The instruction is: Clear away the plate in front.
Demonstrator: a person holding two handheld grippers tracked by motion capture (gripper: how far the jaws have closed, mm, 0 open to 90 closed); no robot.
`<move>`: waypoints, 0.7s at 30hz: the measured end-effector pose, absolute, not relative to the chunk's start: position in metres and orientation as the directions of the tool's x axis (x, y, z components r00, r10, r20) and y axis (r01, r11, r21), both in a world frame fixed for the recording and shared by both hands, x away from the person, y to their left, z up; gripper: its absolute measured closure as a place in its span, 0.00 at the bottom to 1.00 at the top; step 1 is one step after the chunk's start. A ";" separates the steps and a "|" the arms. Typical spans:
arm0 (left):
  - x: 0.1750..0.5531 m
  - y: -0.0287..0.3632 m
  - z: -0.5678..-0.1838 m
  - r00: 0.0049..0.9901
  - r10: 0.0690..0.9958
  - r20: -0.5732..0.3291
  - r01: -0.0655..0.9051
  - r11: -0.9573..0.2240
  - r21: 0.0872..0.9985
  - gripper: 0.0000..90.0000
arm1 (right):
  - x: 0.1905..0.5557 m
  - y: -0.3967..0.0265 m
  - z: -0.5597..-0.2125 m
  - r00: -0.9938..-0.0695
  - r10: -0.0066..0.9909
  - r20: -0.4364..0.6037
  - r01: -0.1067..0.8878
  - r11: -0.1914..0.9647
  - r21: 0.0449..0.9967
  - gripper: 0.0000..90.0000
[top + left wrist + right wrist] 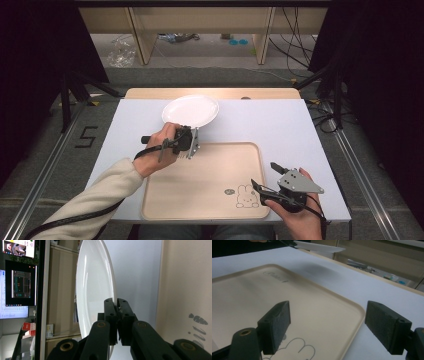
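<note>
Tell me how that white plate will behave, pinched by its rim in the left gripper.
The white plate looks rigid, so it probably won't flex. Its glossy surface suggests it could slip in the left gripper, which is shut on one edge only. Gripped off-centre, it may sag or pivot. Likely breakable if dropped.

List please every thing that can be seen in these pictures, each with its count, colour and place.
plate: one, white, at the far side of the table, its near rim gripped.
tray: one, beige, at the near middle of the table, with a rabbit drawing in its near right corner.
table: one, white top with a wooden strip at the far edge.
wooden furniture: pale, beyond the table.
left gripper: one, black, shut on the plate's rim, just beyond the tray's far left edge.
right gripper: one, black with a grey plate, jaws open, at the tray's near right corner.
sleeve: one, cream, on the left forearm.
</note>
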State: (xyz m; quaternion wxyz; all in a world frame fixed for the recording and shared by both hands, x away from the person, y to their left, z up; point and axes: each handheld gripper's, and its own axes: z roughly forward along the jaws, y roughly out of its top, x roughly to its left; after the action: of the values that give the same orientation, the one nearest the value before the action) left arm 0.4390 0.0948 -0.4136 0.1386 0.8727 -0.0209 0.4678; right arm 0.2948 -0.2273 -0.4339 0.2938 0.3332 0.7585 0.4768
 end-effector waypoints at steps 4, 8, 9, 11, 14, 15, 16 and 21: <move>0.437 0.096 -0.412 0.555 0.093 0.827 -0.173 -0.959 0.224 0.97 | 0.295 -0.227 -0.434 -0.605 0.786 -0.129 0.225 0.324 0.919 0.24; 0.434 0.096 -0.411 0.555 0.091 0.827 -0.175 -0.959 0.223 0.97 | 0.295 -0.227 -0.434 -0.606 0.786 -0.126 0.227 0.323 0.919 0.24; 0.434 0.096 -0.411 0.555 0.088 0.827 -0.176 -0.959 0.220 0.97 | 0.295 -0.227 -0.434 -0.606 0.785 -0.127 0.227 0.323 0.919 0.24; 0.433 0.096 -0.411 0.554 0.088 0.828 -0.176 -0.959 0.220 0.97 | 0.295 -0.227 -0.434 -0.604 0.787 -0.129 0.225 0.323 0.919 0.24; 0.432 0.097 -0.410 0.553 0.087 0.829 -0.177 -0.959 0.219 0.97 | 0.295 -0.227 -0.434 -0.605 0.786 -0.128 0.225 0.323 0.919 0.24; 0.431 0.097 -0.410 0.552 0.086 0.829 -0.178 -0.960 0.218 0.97 | 0.295 -0.227 -0.434 -0.605 0.786 -0.129 0.225 0.324 0.919 0.24; 0.430 0.097 -0.410 0.550 0.084 0.831 -0.181 -0.959 0.216 0.97 | 0.295 -0.227 -0.434 -0.605 0.786 -0.128 0.225 0.324 0.919 0.24; 0.427 0.097 -0.407 0.547 0.083 0.833 -0.185 -0.958 0.217 0.97 | 0.295 -0.227 -0.434 -0.601 0.789 -0.129 0.222 0.320 0.921 0.24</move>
State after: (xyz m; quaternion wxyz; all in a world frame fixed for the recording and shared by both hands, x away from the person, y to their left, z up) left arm 0.4271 0.0971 -0.4075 0.1411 0.8680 -0.0295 0.4752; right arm 0.2951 -0.2268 -0.4343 0.2962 0.3341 0.7564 0.4780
